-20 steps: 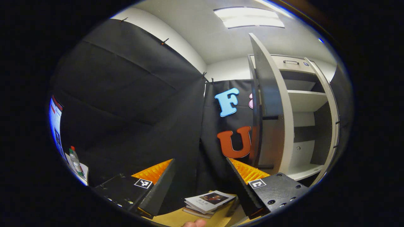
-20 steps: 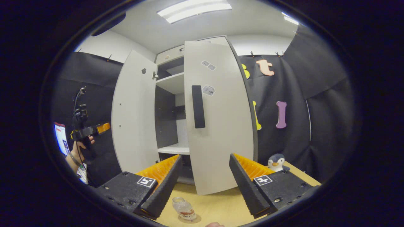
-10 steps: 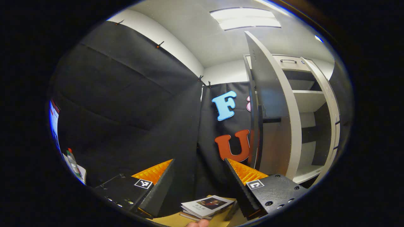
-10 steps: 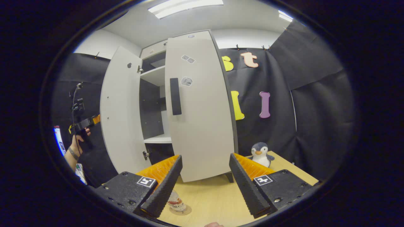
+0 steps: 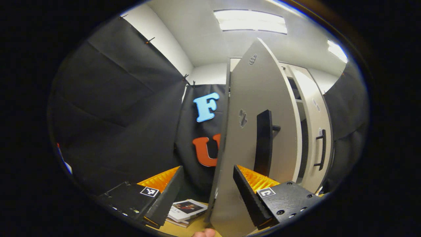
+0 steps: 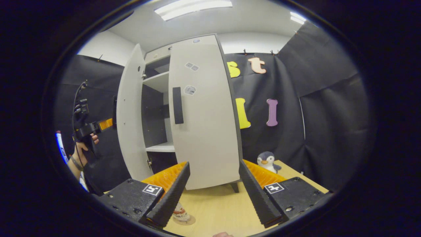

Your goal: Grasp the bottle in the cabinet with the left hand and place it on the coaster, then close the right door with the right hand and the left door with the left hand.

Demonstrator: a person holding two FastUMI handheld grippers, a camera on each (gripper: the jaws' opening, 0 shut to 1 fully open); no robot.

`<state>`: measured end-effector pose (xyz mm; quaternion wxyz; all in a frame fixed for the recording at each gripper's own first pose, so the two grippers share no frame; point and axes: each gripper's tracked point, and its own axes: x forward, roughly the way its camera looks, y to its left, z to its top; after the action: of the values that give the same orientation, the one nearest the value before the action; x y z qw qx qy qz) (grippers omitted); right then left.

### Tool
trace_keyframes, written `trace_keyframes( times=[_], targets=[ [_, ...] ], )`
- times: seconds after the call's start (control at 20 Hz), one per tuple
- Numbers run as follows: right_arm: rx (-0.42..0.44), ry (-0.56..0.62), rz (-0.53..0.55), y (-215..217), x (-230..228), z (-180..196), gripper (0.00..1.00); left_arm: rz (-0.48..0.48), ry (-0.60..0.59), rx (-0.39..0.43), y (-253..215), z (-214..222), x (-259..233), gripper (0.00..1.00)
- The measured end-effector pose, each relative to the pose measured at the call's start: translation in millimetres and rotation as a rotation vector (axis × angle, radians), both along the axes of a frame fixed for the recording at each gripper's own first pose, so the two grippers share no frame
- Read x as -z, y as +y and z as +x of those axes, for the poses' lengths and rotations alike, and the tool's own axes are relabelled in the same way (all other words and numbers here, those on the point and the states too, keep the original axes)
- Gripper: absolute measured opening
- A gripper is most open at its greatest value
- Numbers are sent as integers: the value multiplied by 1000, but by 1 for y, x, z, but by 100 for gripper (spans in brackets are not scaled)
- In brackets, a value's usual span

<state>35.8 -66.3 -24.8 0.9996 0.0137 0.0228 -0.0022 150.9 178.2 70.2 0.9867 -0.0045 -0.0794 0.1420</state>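
Observation:
In the left gripper view the white left door [image 5: 243, 138] fills the middle, its outer face and black handle [image 5: 263, 141] toward me. My left gripper [image 5: 207, 194] is open, and the door's free edge stands between its fingers; I cannot tell whether they touch. In the right gripper view the left door [image 6: 130, 115] stands partly open and the right door [image 6: 204, 115] looks shut or nearly so. A hand holds the left gripper [image 6: 93, 127] beside the left door. The bottle [image 6: 180, 214] stands on the round coaster [image 6: 189, 220], half hidden by a finger of my open right gripper [image 6: 213, 194].
A stack of books [image 5: 184, 209] lies on the wooden table left of the cabinet. A plush penguin [image 6: 267, 161] sits on the table [image 6: 217, 210] right of the cabinet. White shelves [image 6: 161, 82] show through the gap between the doors.
The left gripper has come round to the outer face of the left door, which has swung partway toward the cabinet. The right door has narrowed its gap. The right gripper stays open.

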Motion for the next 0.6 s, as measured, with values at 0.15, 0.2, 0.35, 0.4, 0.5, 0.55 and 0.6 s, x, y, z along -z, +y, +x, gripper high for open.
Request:
trace_keyframes(
  times=[0.15,0.2,0.35,0.4,0.5,0.55,0.6],
  targets=[
    [32,11,11,-8,5,-6,98,6,7,56,-19,10,2,99],
    [44,11,10,-11,5,-8,93,16,7,63,-22,10,1,99],
    [63,8,18,-14,5,-13,93,45,15,72,-26,4,2,99],
    [60,8,23,-12,4,-12,93,47,22,72,-26,0,4,99],
    [47,6,28,-7,4,-9,98,42,42,79,-31,-9,9,99],
    [42,2,31,-5,4,-8,98,36,56,85,-33,-18,14,99],
    [39,3,37,-4,4,-6,93,32,69,93,-36,-26,20,99]
  ],
)
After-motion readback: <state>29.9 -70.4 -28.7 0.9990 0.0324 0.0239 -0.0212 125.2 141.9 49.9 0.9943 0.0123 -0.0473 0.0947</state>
